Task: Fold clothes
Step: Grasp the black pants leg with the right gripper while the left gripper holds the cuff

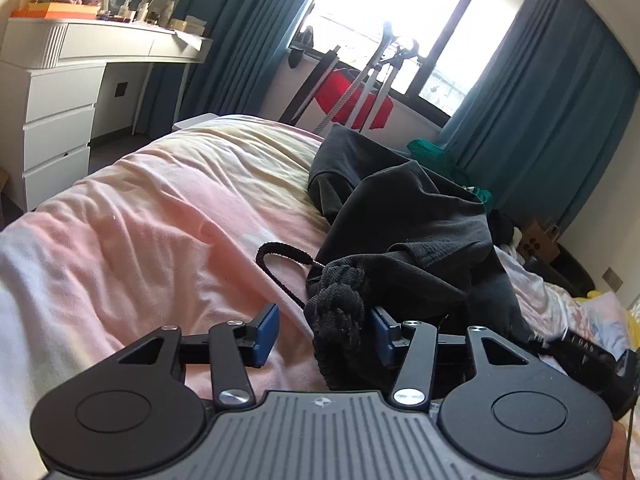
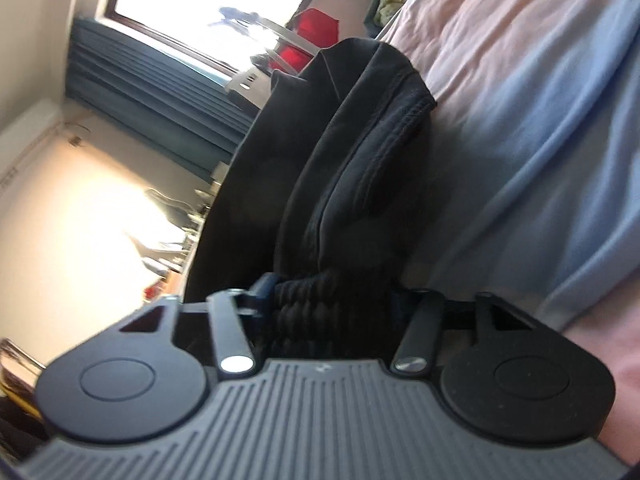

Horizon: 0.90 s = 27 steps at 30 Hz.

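The garment (image 1: pixel 416 216) on the bed is charcoal black, with a ribbed black knit band (image 1: pixel 340 312) at its bunched end and a braided black cord (image 1: pixel 280 264) looping off it. The bedcover (image 1: pixel 160 216) is pale pink, fading to cream further away and to white near the left edge; in the right wrist view a stretch of it looks light blue (image 2: pixel 552 152), perhaps only shade. The left hand-held gripper (image 1: pixel 325 330) is black with blue pads (image 1: pixel 267 332) and a grey ribbed body. The curtains (image 1: pixel 560 92) are teal. The chest of drawers (image 1: pixel 56 136) is white. A cloth (image 1: pixel 356 98) by the window is bright red.
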### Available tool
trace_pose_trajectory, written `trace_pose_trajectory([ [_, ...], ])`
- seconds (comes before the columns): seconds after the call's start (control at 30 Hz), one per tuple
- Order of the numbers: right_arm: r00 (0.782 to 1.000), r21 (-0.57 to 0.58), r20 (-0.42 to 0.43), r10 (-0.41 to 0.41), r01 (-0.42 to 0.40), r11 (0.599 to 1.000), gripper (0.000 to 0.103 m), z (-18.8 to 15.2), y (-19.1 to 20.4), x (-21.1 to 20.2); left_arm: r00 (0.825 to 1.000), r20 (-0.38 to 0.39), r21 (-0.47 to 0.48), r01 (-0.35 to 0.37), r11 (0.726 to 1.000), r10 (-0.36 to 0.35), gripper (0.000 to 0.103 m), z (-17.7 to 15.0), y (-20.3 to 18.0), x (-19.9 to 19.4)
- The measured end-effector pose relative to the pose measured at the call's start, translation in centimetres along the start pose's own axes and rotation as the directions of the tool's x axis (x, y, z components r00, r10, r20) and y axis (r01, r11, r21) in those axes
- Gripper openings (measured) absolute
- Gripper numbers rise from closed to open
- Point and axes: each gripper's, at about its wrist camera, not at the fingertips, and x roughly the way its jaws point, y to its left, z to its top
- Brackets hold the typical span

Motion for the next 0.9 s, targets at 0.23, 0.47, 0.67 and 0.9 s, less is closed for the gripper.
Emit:
trace_pose_trajectory([
  [0.23,0.997,-0.016,0.067,-0.034,0.035,0.999,0.021,-1.9,3.1,-7.0,0.999,-0.013,0.07,0.037,0.997,-0.036,0.053,-0.5,-1.5,-0.5],
  [0.47,0.99,-0.156,0.068,-0.122,0.132,0.979,0.021,-3.7,8.1,-14.2,0.994,-0.024,0.021,0.104,0.994,-0.104,0.051,-0.5,-1.3,-1.6],
  [0.67,0.95,-0.114,0.006,-0.312,0.311,0.944,0.025,-6.7,4.4,-13.9,0.991,-0.071,0.024,0.113,0.993,-0.111,0.051,-1.0,-1.3,-1.9],
  [0.9,0.932,-0.095,0.007,-0.362,0.361,0.928,0.035,-7.3,3.1,-12.7,0.997,-0.04,0.134,0.072,0.988,-0.067,0.063,-1.5,-2.3,-3.5],
])
